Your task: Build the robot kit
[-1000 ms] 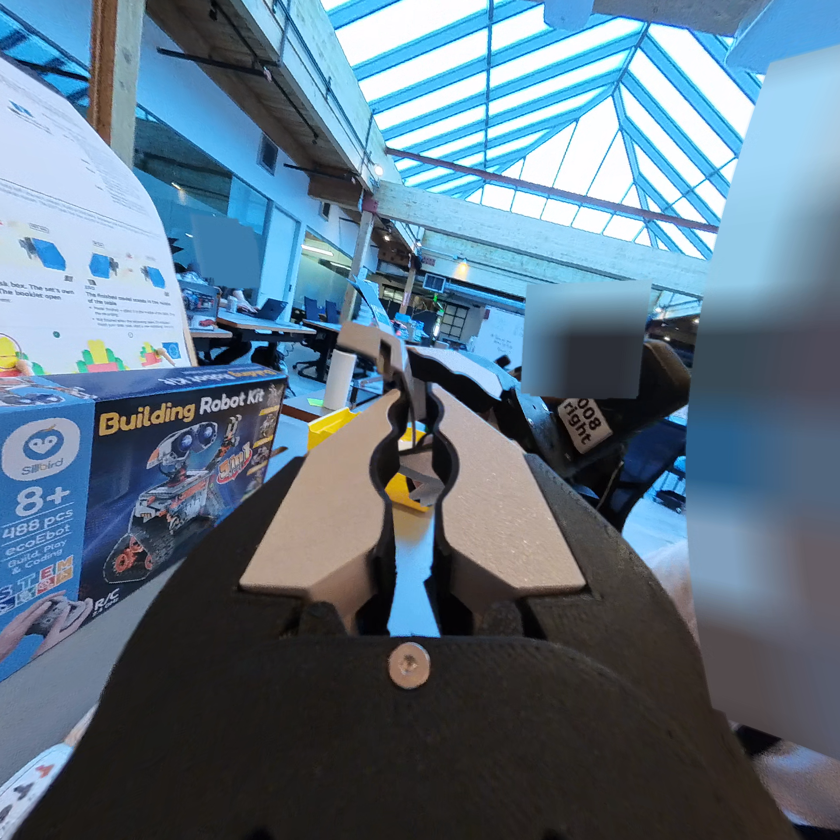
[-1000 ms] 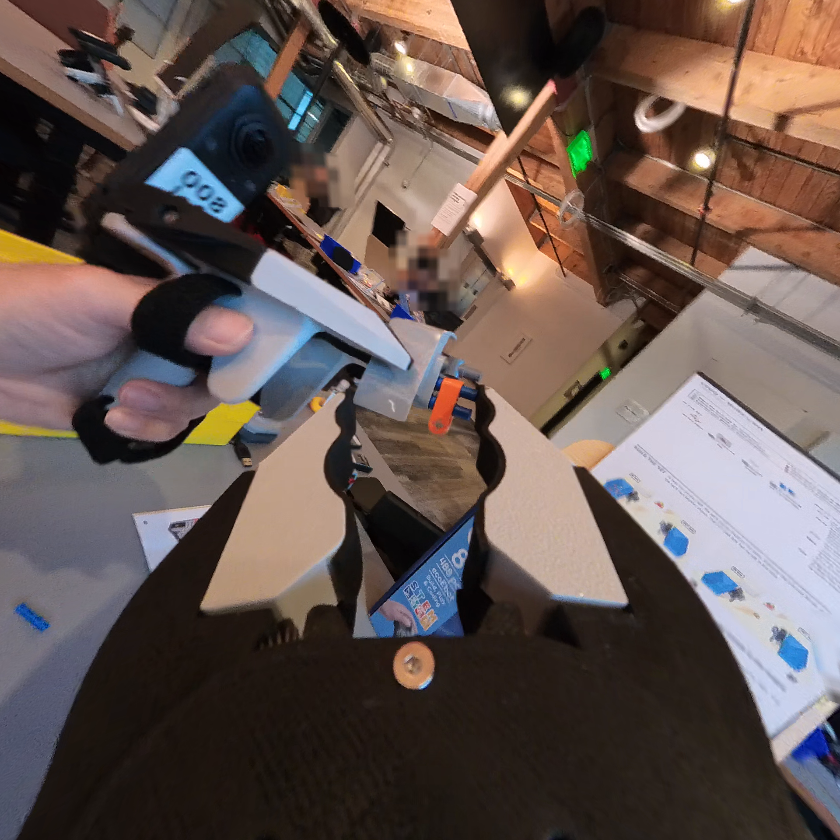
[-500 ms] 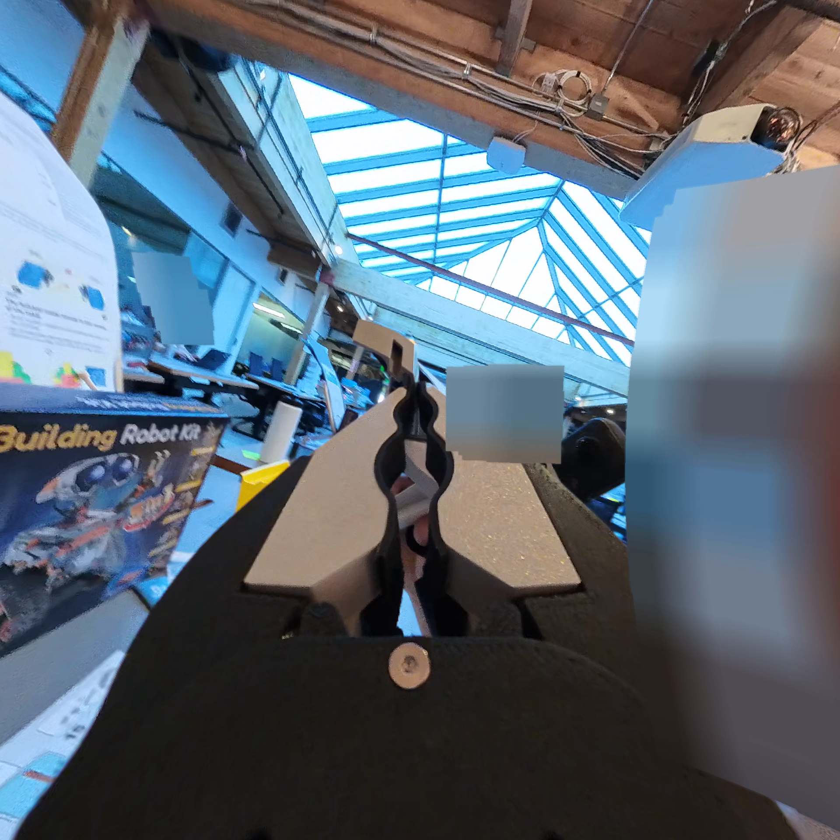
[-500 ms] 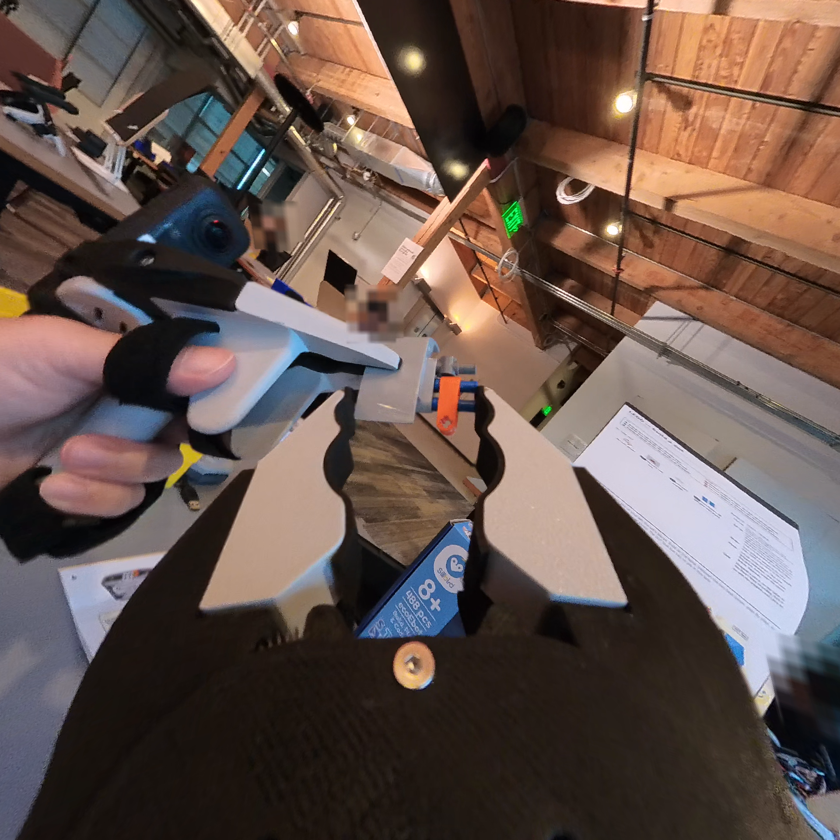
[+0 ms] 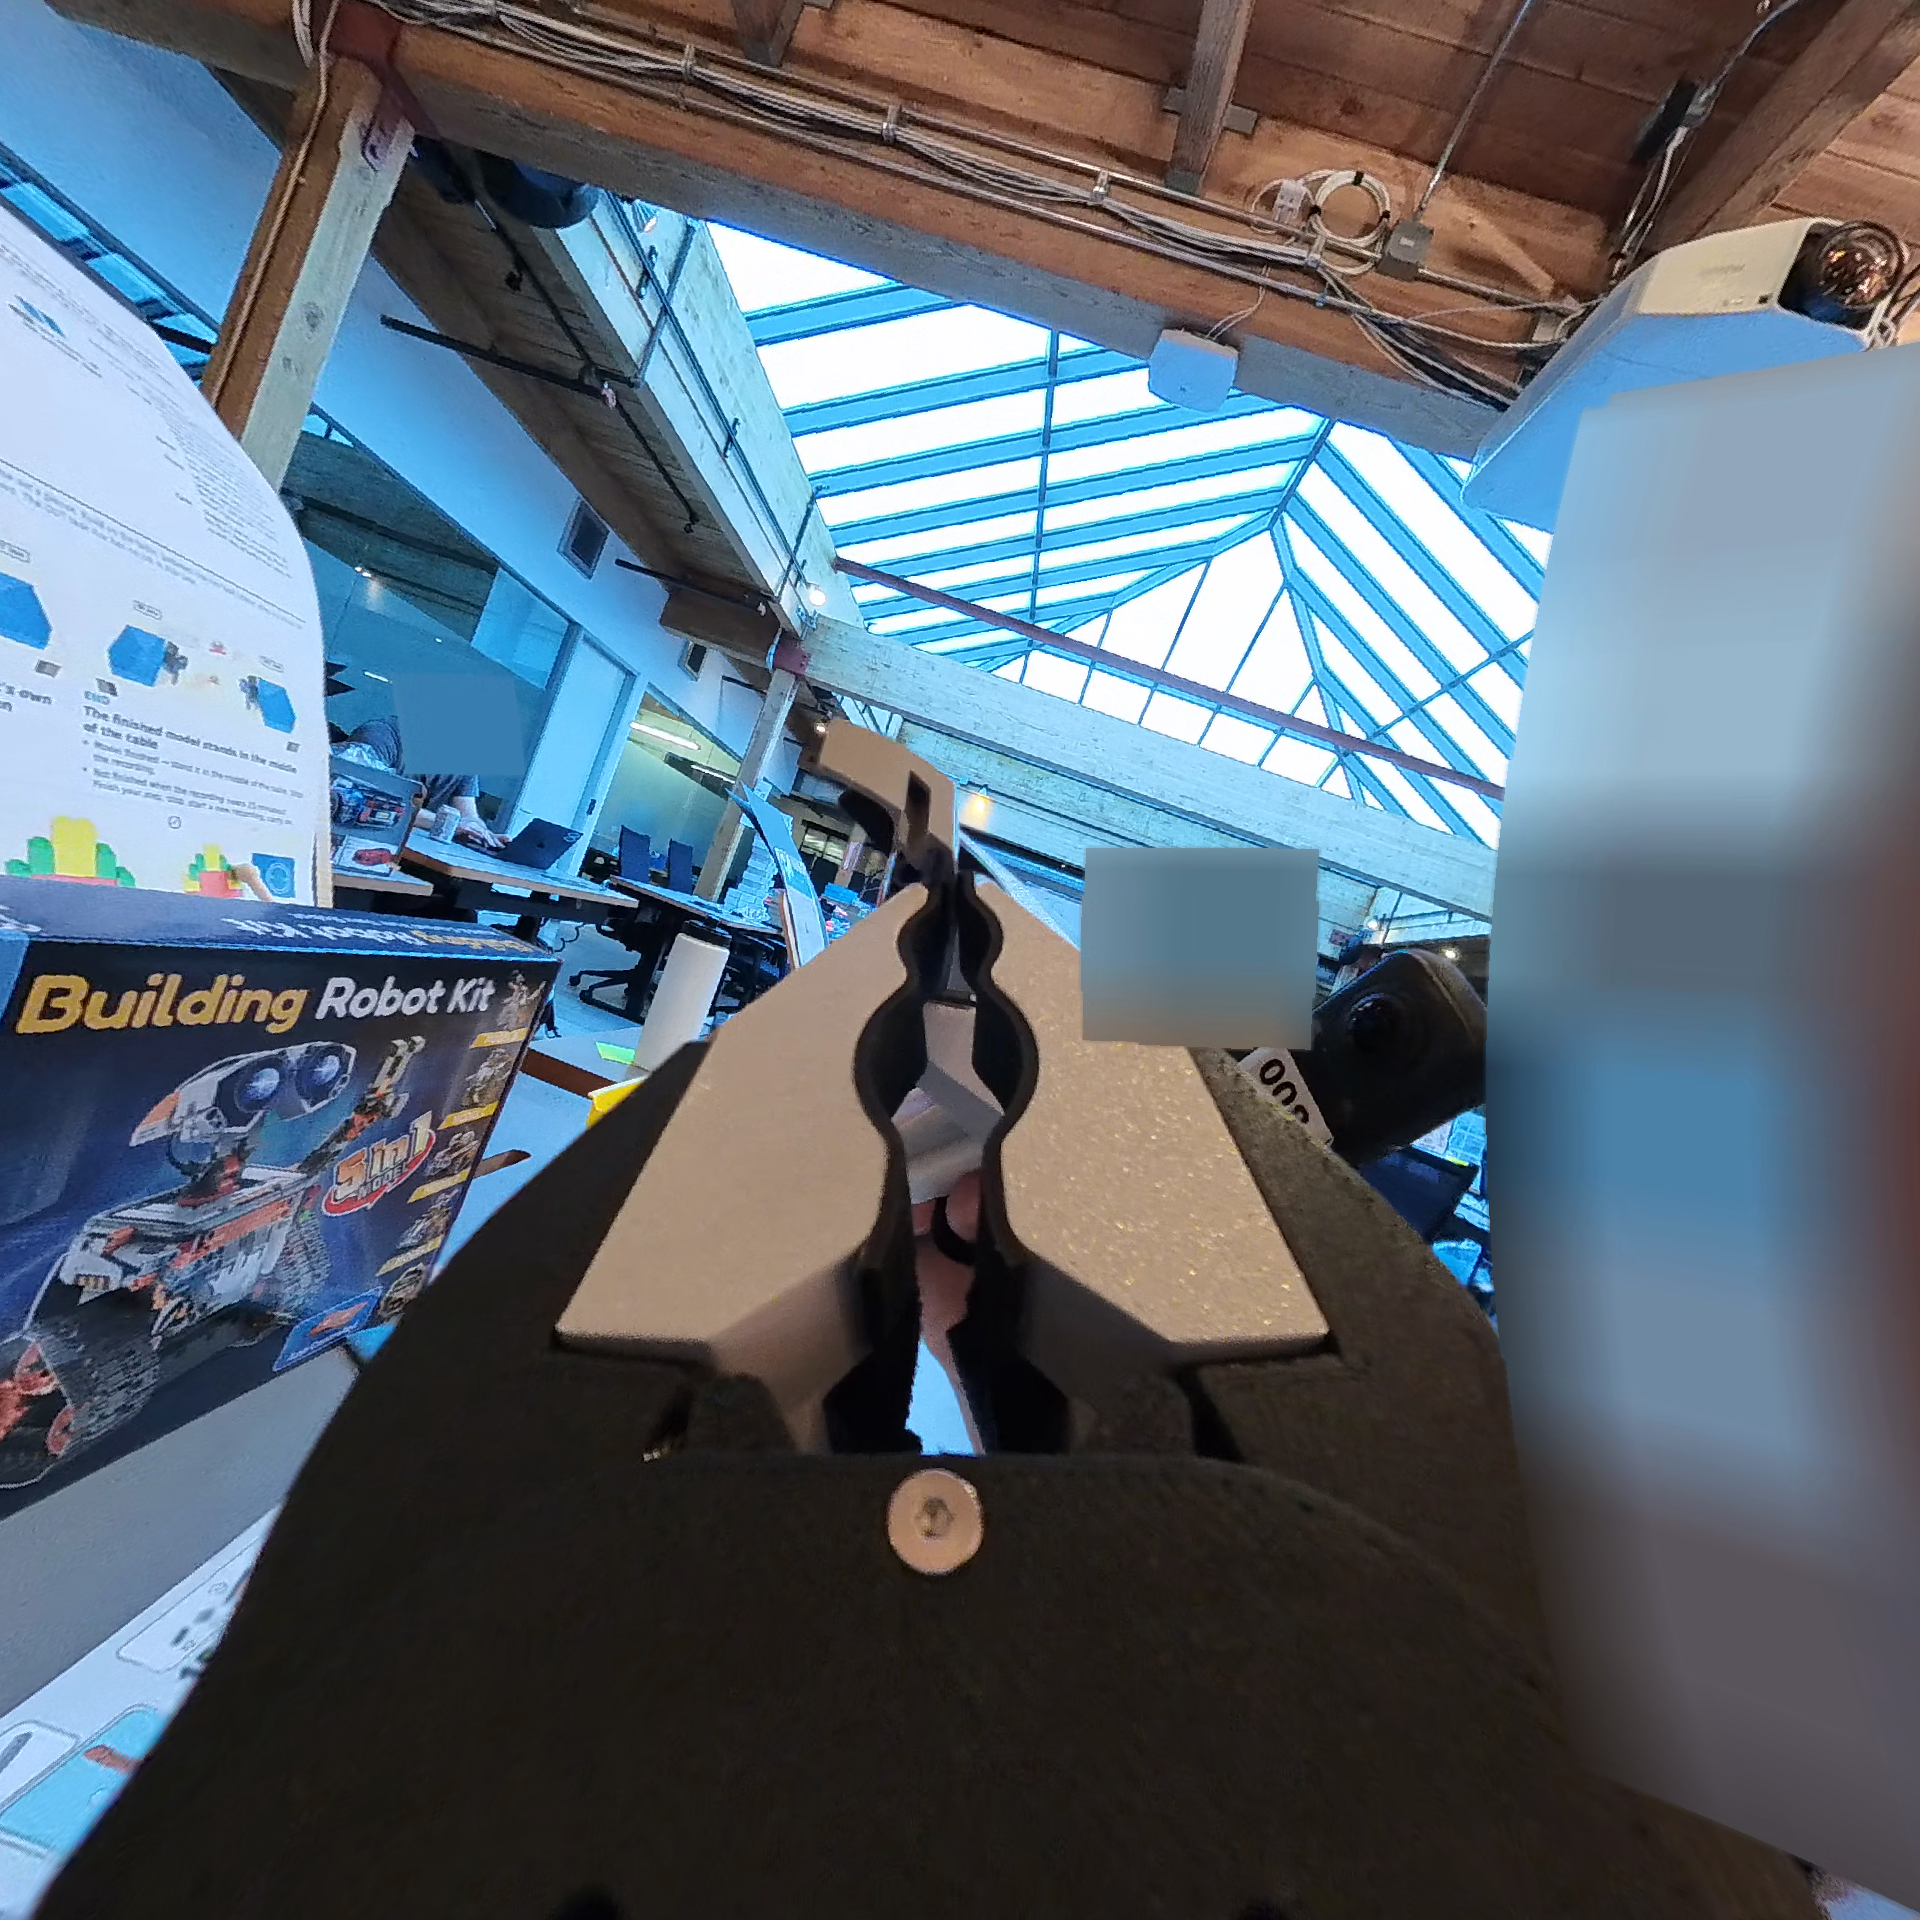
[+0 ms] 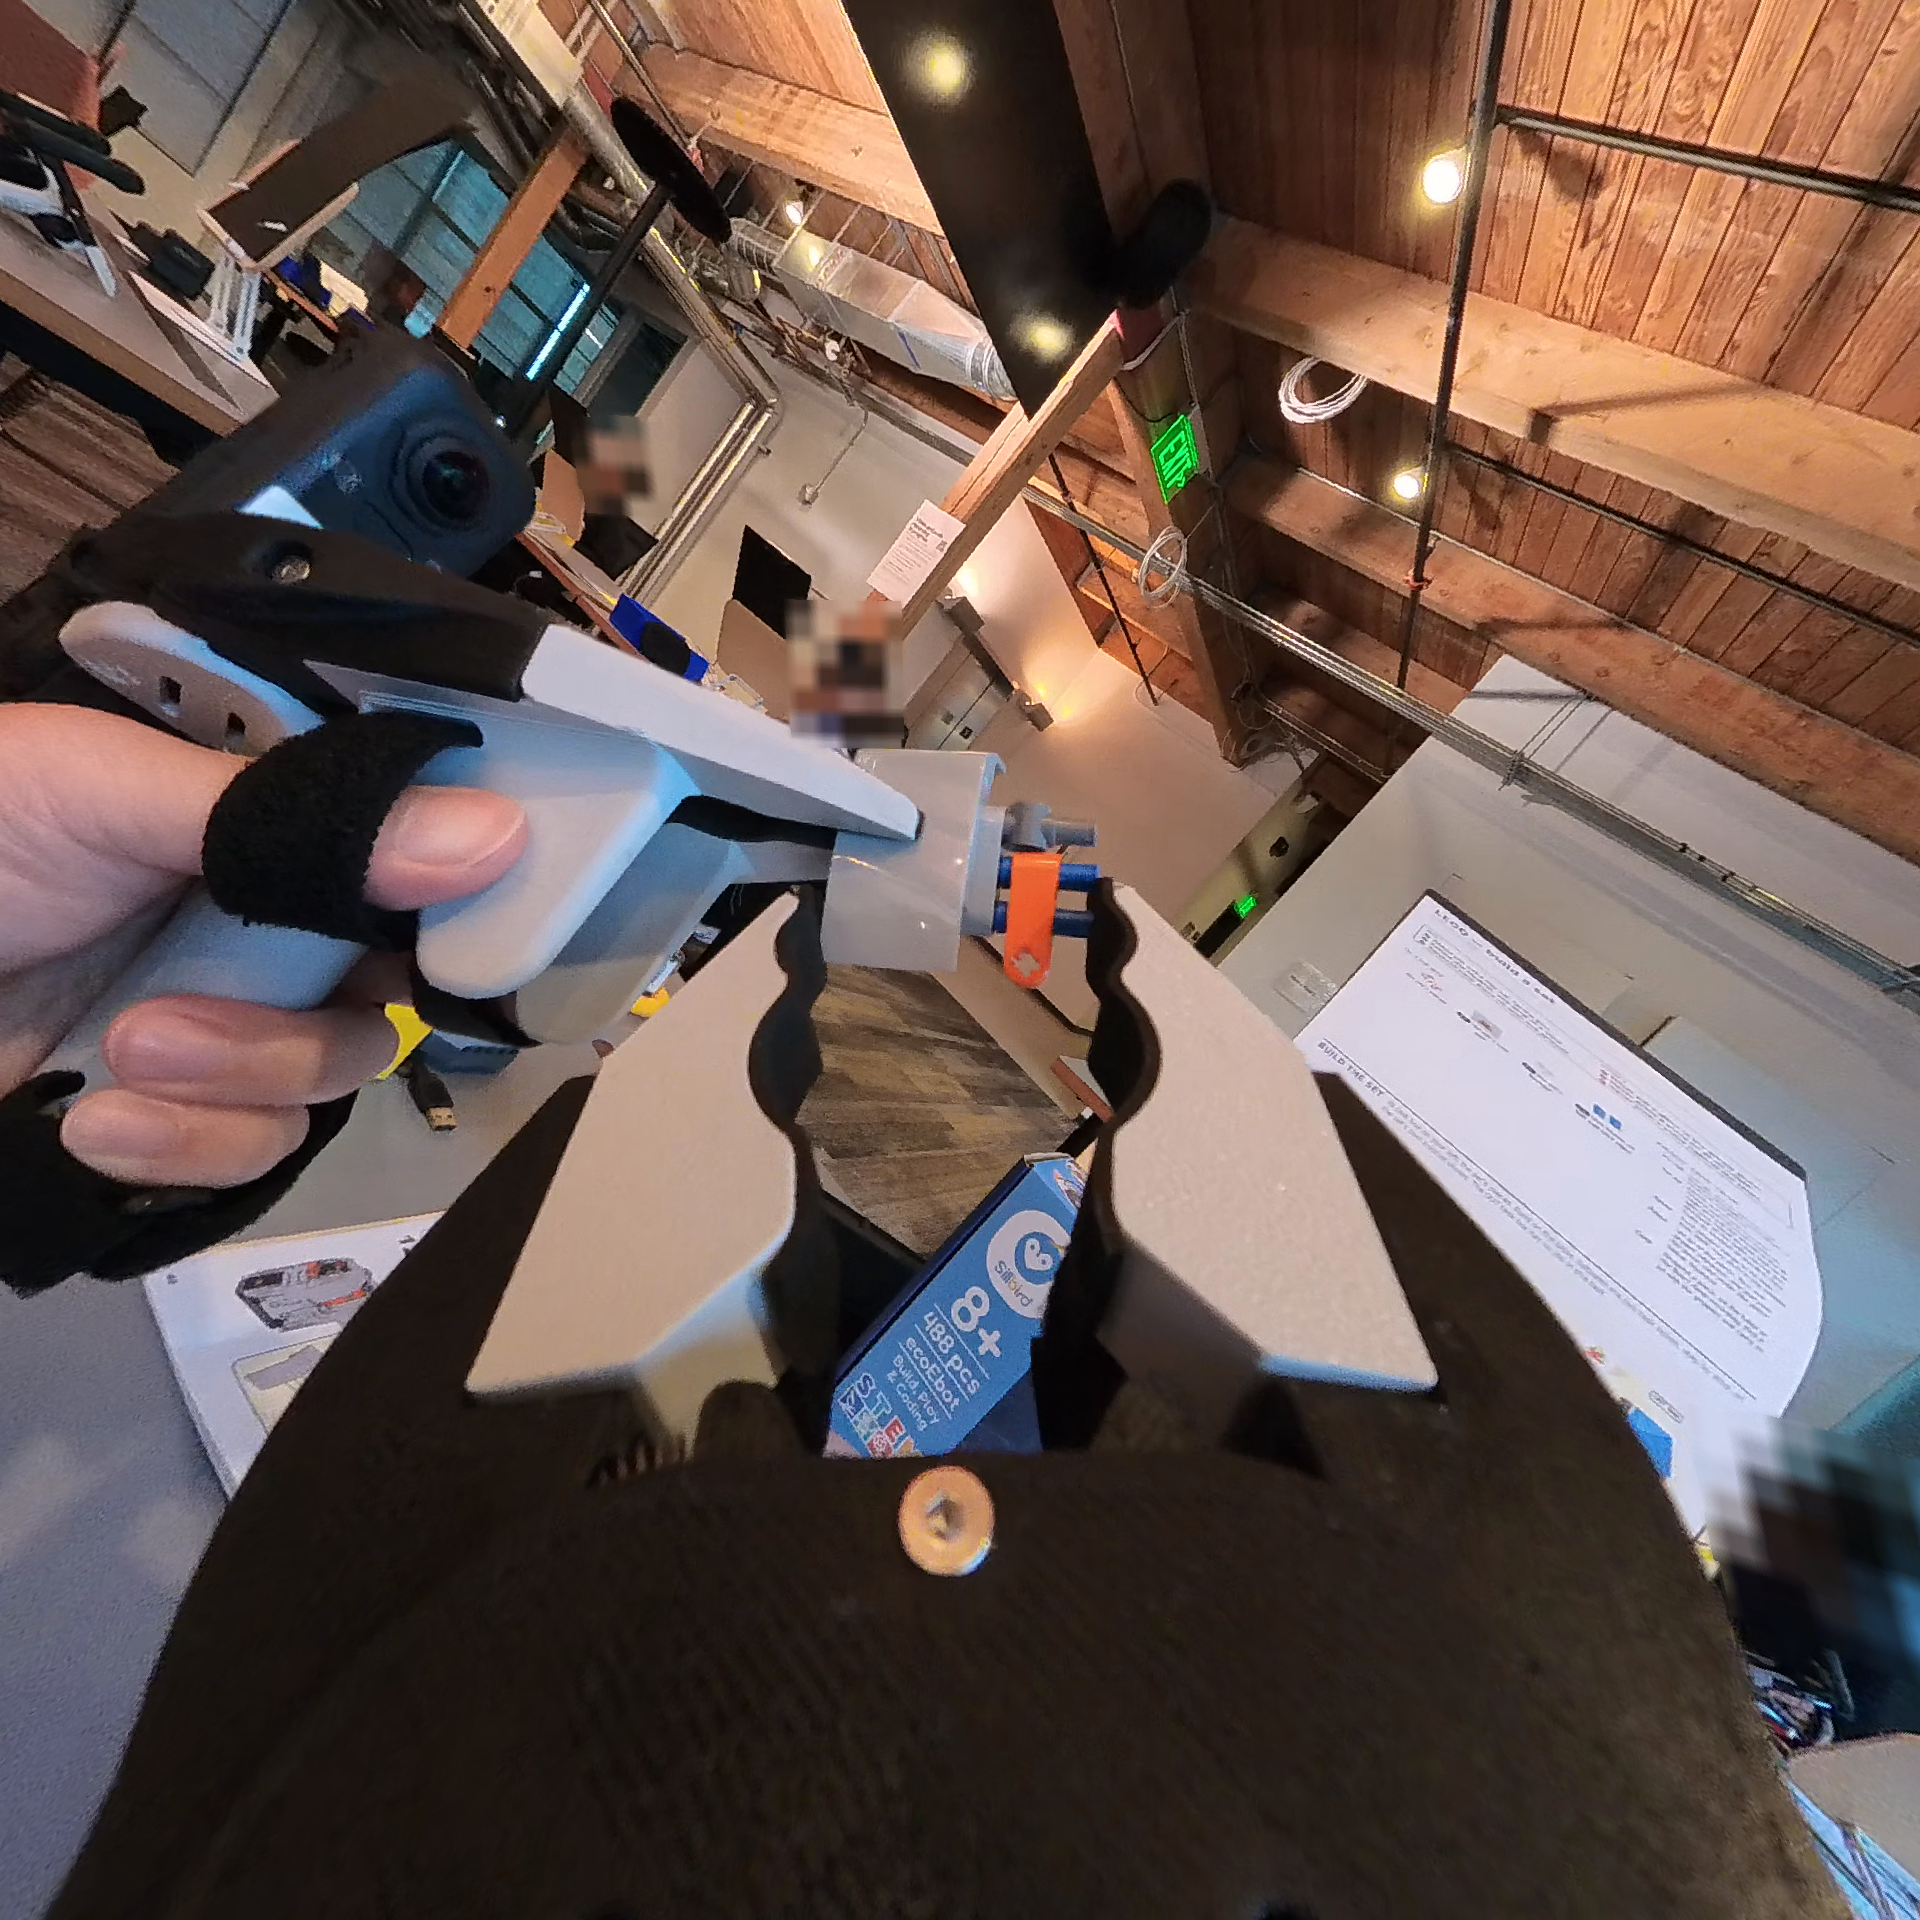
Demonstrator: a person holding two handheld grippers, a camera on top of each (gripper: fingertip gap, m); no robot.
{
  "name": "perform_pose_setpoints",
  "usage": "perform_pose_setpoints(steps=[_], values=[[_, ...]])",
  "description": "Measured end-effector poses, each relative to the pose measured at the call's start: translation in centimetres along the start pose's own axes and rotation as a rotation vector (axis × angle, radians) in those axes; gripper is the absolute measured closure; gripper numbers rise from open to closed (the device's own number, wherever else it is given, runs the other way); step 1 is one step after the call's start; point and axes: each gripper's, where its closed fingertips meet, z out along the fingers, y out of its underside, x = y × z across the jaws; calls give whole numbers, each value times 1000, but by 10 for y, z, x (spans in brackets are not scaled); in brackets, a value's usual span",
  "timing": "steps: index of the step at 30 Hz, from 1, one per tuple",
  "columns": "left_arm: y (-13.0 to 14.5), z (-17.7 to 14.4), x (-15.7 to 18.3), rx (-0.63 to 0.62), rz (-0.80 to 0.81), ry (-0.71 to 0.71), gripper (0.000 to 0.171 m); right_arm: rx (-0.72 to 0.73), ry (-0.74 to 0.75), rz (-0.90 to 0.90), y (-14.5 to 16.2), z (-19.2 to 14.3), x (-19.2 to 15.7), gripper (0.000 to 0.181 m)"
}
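Note:
My left gripper is shut on a small grey block assembly that sticks out past its tips. In the right wrist view, a hand holds the left gripper, and the assembly carries blue pins and an orange piece on its far side. My right gripper is open and empty, raised off the table. Its tips stand on either side of the assembly's lower end and the orange piece. I cannot tell whether they touch. The right gripper's black camera shows behind the left fingers.
A dark blue robot kit box stands on the grey table, also showing between the right fingers. An upright white instruction page stands behind the box. A booklet lies on the table. Blurred patches cover people.
Both grippers have risen and tilted upward, so more ceiling shows. The left gripper's assembly has come closer to the right gripper's open tips. The left stays shut, the right open.

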Motion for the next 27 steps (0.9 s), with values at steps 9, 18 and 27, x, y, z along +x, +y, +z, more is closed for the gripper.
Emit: perform_pose_setpoints(steps=[9, 18, 27], values=[[-2, -4, -12, -35, -12, -39, 171, -16, -73, 111, 9, 7, -3, 129], [5, -28, -23, -382, -62, -30, 171, 103, -606, 683, 14, -21, 1, 131], [56, -62, -20, -767, -270, 4, 171, 48, -759, 66, 38, -50, -62, 136]])
